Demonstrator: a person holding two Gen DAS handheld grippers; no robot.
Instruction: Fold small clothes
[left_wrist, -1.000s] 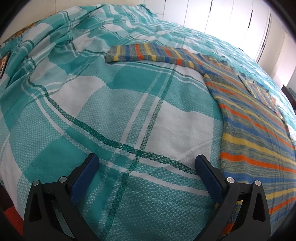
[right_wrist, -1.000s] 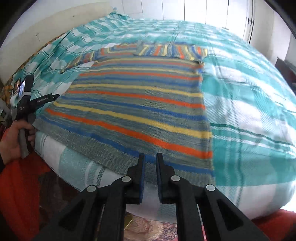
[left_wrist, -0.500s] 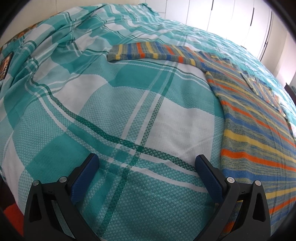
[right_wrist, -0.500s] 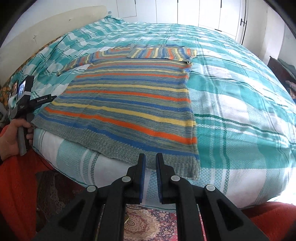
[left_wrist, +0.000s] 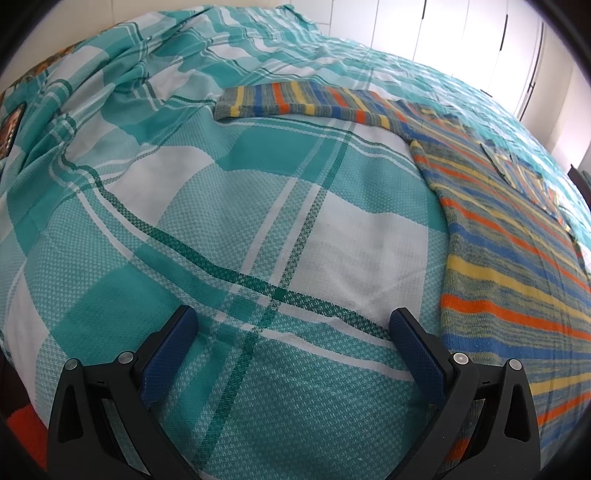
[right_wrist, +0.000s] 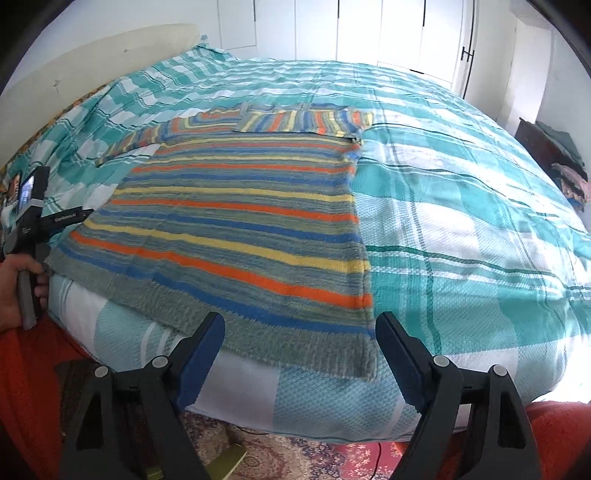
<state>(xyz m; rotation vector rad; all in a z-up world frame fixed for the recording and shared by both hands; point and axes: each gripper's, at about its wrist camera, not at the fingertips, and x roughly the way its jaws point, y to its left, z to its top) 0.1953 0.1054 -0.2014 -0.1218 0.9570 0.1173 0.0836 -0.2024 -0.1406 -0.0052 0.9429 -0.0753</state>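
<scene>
A striped knit sweater (right_wrist: 243, 221) in orange, yellow, blue and grey-green lies flat on the bed, its right sleeve folded across the chest and its left sleeve (left_wrist: 295, 101) stretched out to the side. My right gripper (right_wrist: 301, 328) hangs over the sweater's near hem at its right corner; its jaws are opening, with nothing pressed between the pads. My left gripper (left_wrist: 291, 325) stands open over bare bedspread just left of the sweater's edge (left_wrist: 491, 280). The left gripper's body (right_wrist: 40, 218) shows at the far left of the right wrist view, held by a hand (right_wrist: 14, 291).
A teal and white checked bedspread (right_wrist: 461, 206) covers the whole bed. A pale headboard (right_wrist: 92, 62) lies at the far left, white wardrobe doors (right_wrist: 369, 33) behind. A patterned rug (right_wrist: 314, 458) lies on the floor under the bed's near edge. Dark furniture with folded clothes (right_wrist: 565, 166) stands at right.
My right gripper's jaws have gone from nearly shut to wide apart, and its view has tilted up toward the far wall. The left gripper has stayed put and open.
</scene>
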